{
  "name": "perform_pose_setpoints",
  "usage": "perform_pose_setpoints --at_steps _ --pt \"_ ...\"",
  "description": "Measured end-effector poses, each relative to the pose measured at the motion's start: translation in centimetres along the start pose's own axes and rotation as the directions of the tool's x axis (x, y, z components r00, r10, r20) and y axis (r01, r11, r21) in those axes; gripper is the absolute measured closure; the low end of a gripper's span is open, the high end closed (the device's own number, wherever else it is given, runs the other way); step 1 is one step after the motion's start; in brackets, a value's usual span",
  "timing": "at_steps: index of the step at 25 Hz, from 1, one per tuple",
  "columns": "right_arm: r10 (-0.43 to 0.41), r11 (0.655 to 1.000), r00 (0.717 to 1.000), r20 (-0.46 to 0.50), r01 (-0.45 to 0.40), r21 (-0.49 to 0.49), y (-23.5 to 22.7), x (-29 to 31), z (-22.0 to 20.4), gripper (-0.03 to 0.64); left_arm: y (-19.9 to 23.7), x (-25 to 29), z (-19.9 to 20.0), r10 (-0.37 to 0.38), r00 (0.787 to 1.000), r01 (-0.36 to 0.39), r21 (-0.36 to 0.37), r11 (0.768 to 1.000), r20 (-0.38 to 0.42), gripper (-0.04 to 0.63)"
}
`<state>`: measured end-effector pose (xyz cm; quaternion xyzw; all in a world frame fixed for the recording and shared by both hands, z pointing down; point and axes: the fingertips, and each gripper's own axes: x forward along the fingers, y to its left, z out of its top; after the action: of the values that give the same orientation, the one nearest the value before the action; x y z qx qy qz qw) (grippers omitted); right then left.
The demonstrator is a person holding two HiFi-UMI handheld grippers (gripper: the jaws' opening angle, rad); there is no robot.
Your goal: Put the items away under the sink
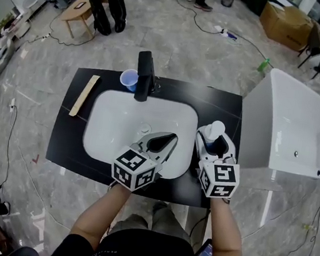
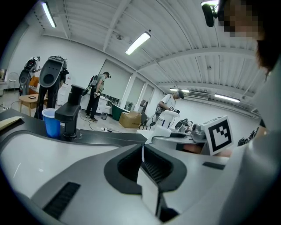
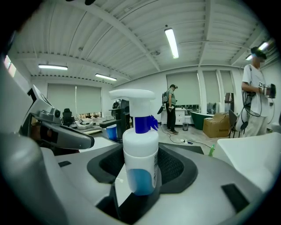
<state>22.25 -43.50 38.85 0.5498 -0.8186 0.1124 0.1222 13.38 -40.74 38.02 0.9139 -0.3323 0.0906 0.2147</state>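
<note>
A white spray bottle [image 1: 213, 130] with a blue collar and blue liquid stands upright between the jaws of my right gripper [image 1: 214, 141], over the black countertop [image 1: 220, 106] just right of the white sink [image 1: 114, 124]. In the right gripper view the bottle [image 3: 140, 145] fills the centre, and the right gripper [image 3: 139, 178] is shut on its lower body. My left gripper [image 1: 169, 139] hovers over the sink's front right part, with its jaws pressed together and nothing between them. The left gripper view shows this left gripper [image 2: 142, 151] shut and empty.
A black faucet [image 1: 144, 75] and a blue cup [image 1: 129, 79] stand behind the basin, and a wooden strip [image 1: 85, 94] lies on the counter's left. A white bathtub [image 1: 298, 130] stands close on the right. Cables, a stool [image 1: 75, 14], a cardboard box [image 1: 286, 21] and people are farther back.
</note>
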Motion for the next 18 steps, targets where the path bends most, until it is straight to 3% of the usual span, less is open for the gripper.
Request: perform_pose_setpoints --at_steps 18 --pt "0.101 0.993 0.995 0.008 -0.1 -0.059 13.8 -5.5 -0.1 0.387 -0.2 -13.0 -2.6 0.048 0.998 -0.048 -0.004 0.999 0.045 0.592"
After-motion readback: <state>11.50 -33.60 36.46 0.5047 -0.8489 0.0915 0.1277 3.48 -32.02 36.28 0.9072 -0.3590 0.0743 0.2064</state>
